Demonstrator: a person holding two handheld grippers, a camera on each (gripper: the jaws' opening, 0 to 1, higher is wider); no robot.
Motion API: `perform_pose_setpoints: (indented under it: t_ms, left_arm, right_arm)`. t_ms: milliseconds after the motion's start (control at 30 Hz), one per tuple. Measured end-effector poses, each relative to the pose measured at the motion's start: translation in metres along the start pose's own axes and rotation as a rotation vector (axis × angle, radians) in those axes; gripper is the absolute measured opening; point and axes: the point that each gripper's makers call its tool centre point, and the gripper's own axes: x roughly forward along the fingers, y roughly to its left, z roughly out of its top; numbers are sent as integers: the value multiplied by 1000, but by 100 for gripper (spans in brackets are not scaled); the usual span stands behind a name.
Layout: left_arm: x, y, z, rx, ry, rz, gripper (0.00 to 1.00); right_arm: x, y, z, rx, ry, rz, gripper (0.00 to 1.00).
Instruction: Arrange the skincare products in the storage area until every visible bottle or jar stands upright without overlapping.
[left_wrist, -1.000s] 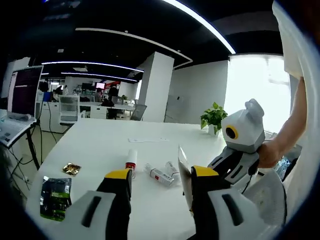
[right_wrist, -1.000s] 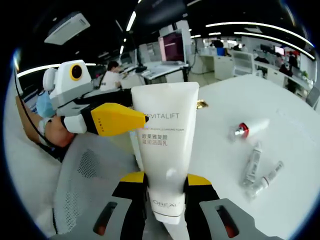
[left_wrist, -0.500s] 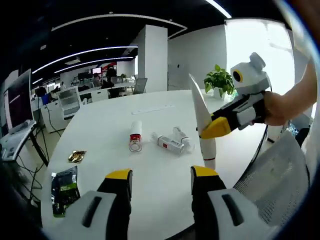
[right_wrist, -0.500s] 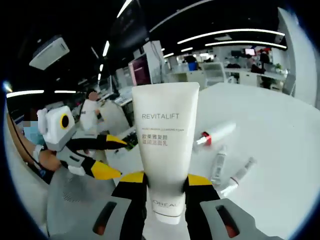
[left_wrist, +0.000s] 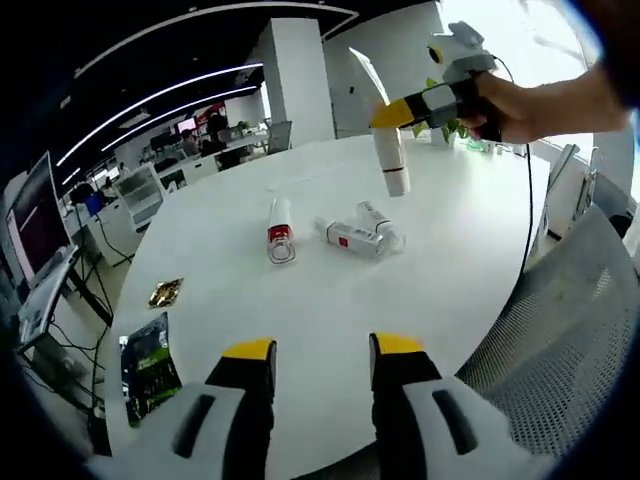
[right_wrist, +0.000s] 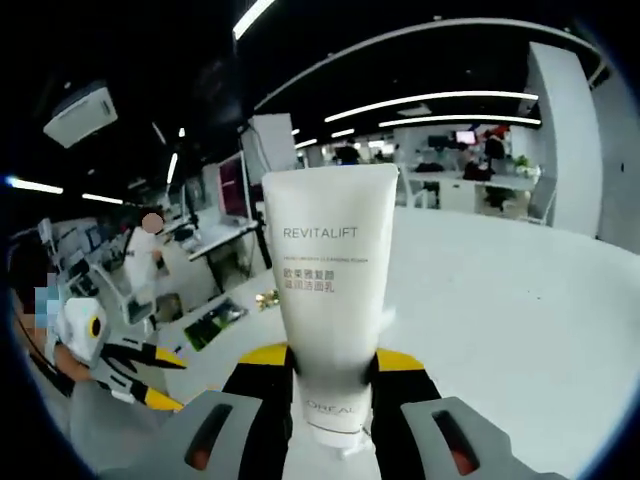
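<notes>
The left tongs (left_wrist: 312, 350) hang apart and empty near the desk (left_wrist: 330, 300) edge. The right tongs (right_wrist: 332, 362) are clamped on the white tube (right_wrist: 328, 290), held above the desk's middle. Next, I judge: stand it cap-down, clear of the lying bottles (left_wrist: 355, 230).

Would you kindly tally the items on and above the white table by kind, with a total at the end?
Large white cleanser tube, clamped in the right gripper, cap end down above the table: 1
White tube with red band, lying flat: 1
Small tubes, lying touching each other: 2
Dark green packet: 1
Small gold wrapper: 1
Total: 6
</notes>
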Motion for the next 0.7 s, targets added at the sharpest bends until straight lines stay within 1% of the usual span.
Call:
perform_pose_setpoints:
  t_ms: [67,167,233,300,333,367,433,533,600,700]
  left_arm:
    - [0,-1,-1,-12,4,-5,30]
    - [-1,2,-2,-14,7,7,29]
    - [-1,5,-3,-40,13,15,29]
    - [-3,9,1,-90,-13,23,28]
    - [-4,11,1,-96,-15,26,27]
    - [-3,11,-1,-93,-8,26,27]
    - [-1,10,-8,-91,26,27,27]
    - [-1,10,-10,-86,32,29,26]
    - [-1,6,-11,-95,37,11,27]
    - [-1,6,-10,-86,30,13,25]
  right_arm:
    - [4,0,6,-37,-6,-6,24]
    - [12,3,7,-58,-11,-1,24]
    - [19,0,9,-72,-8,-16,24]
    - [24,-3,13,-74,-13,-26,24]
    - [26,-5,15,-74,-21,-30,24]
    - [30,-9,19,-82,-35,-37,24]
    - [37,-15,23,-89,-40,-43,24]
    - [47,-22,24,-101,-38,-52,24]
    - [55,-30,23,-111,-33,-64,24]
    - [64,-40,20,-108,-26,-80,24]
